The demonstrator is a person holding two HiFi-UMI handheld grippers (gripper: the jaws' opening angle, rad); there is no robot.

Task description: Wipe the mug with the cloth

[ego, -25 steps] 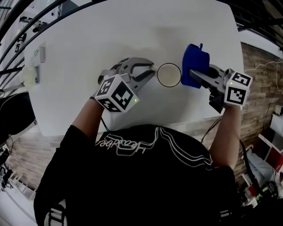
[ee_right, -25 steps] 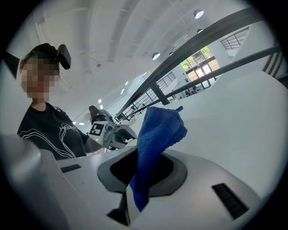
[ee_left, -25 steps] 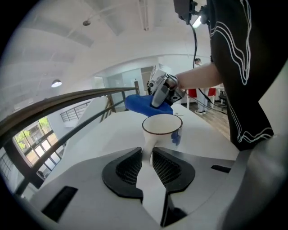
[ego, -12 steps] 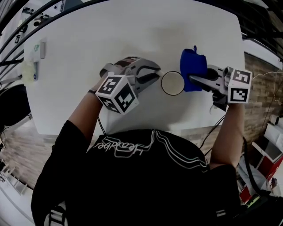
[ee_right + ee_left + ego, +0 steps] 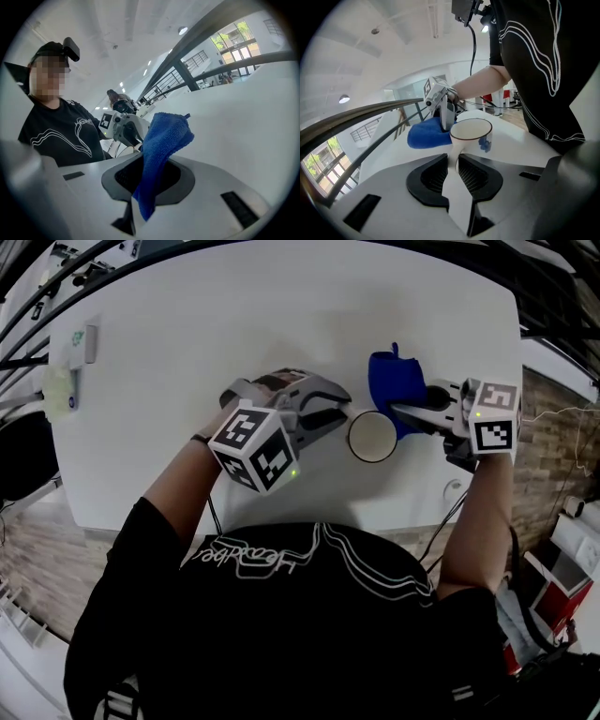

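Head view: mug (image 5: 373, 437) upright, handle (image 5: 453, 154) leftward

A white surface (image 5: 234, 315) with rounded corners stands on a wood-plank floor (image 5: 33, 549). A dark railing (image 5: 356, 117) runs along its far side. Beyond it, tall windows (image 5: 232, 35) let in daylight. Round lights (image 5: 344, 99) sit in the white ceiling (image 5: 393, 42).

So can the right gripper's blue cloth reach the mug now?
Probably yes: the cloth in the right gripper hangs right beside the mug, nothing between them, and the left gripper holds its handle.
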